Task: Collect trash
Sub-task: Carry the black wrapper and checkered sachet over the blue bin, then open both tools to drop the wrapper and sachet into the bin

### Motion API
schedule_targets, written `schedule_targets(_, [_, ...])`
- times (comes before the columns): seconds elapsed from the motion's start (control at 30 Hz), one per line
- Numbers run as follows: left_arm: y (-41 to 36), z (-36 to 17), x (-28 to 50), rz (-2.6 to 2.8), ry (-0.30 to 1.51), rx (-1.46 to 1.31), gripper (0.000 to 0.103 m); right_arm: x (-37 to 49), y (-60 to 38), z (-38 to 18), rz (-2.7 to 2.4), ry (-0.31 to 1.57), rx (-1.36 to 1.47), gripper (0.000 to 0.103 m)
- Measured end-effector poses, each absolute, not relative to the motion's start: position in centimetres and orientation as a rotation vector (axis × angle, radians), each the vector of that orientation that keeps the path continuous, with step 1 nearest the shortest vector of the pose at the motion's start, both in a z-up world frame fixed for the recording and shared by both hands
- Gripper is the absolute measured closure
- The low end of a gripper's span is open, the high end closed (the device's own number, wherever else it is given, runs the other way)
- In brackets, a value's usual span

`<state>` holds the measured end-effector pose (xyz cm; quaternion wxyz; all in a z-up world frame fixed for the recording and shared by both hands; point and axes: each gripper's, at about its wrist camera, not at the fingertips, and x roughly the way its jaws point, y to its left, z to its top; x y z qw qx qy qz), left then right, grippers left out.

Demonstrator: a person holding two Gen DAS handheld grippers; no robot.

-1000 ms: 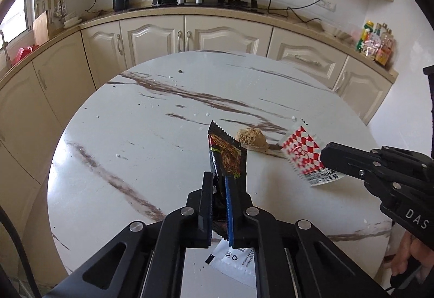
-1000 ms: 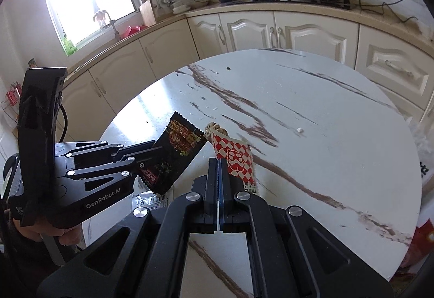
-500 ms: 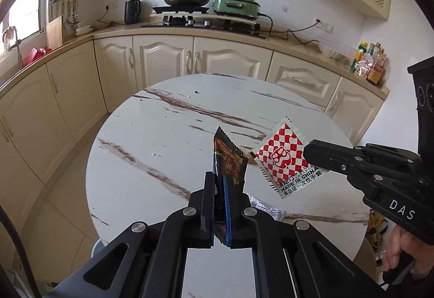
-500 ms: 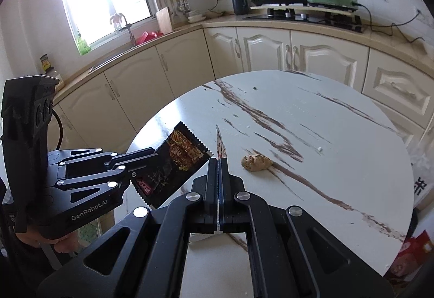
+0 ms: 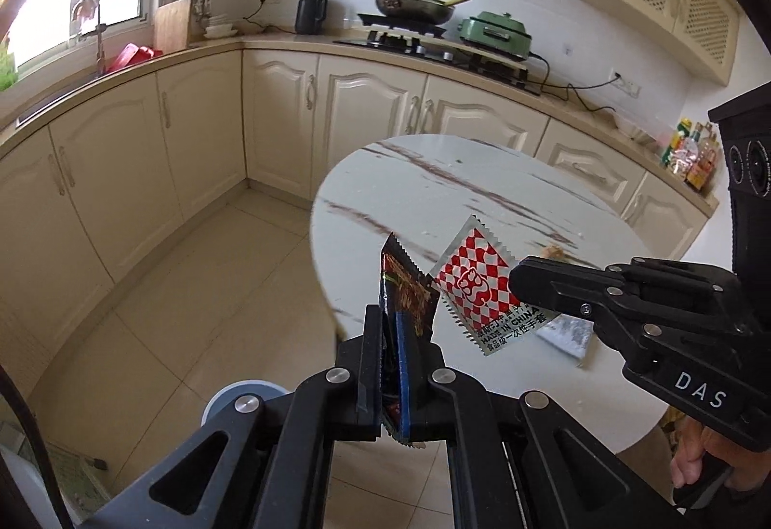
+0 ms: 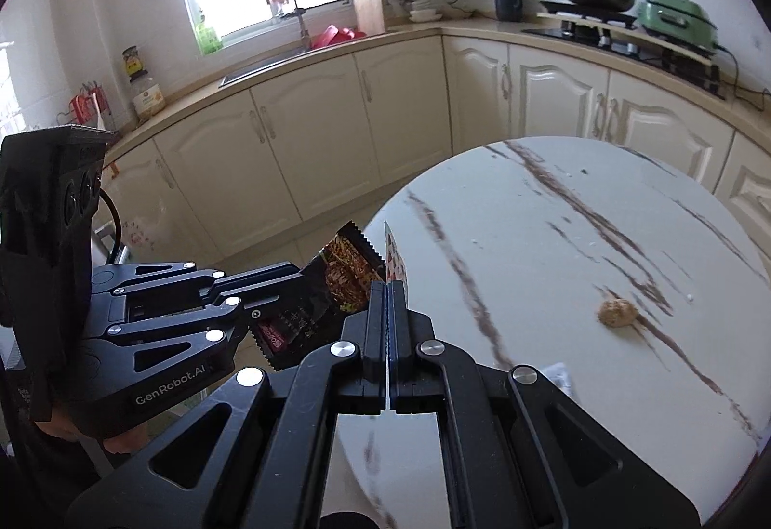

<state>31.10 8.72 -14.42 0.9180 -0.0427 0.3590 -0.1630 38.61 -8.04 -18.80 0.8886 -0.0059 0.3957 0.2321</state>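
1. Marble-patterned and round, the table [image 6: 602, 240] is only partly cleared: two wrappers are off it, lifted and held over its near edge.
2. Clamped on a dark snack wrapper [image 5: 407, 293] is the left hand-held gripper [image 5: 395, 365]; its jaws are pressed together on the wrapper's lower end, and the serrated top stands up above them.
3. Pinching a red-and-white checked sachet [image 5: 474, 283], the right hand-held gripper [image 6: 388, 326] has its jaws tight together; in its own view the sachet shows edge-on as a thin sliver rising from between the jaws.
4. Both pieces are in the air just beside each other, so the picking-up part looks done for these two.
5. Left on the table: a brown crumpled lump [image 6: 618, 312] well out on the marble, and a pale flat packet [image 5: 566, 336] near the edge, partly hidden behind the right gripper.
6. A round grey-rimmed thing [image 5: 243, 394] on the floor below may be a bin, though too little of it shows to be sure; dropping the two wrappers is probably the next step.
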Motion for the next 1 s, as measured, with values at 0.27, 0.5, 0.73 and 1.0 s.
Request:
schedule_targets(0.27, [20.0,-18.2,29.8,-0.205,0.815,-0.177,0.102,41.3,3.6,-23.4,0.625,0.906,-0.066,0.101])
schedule_targets(0.5, [25.8,-24.8,32.4,-0.159,0.951,-0.245,0.103,44.7,10.7,-31.0,0.643,1.025,-0.113,0.101])
schedule_targets(0.73, [29.0,-31.8,35.5,-0.137,1.087,-0.249,0.103,48.8,12.7,-40.3,0.599,1.170,-0.122,0.101])
schedule_targets(1.0, [31.6,-33.7,36.7,-0.041,1.164,-0.253,0.094,50.5,12.1,-45.4,0.572,1.263,-0.097,0.081])
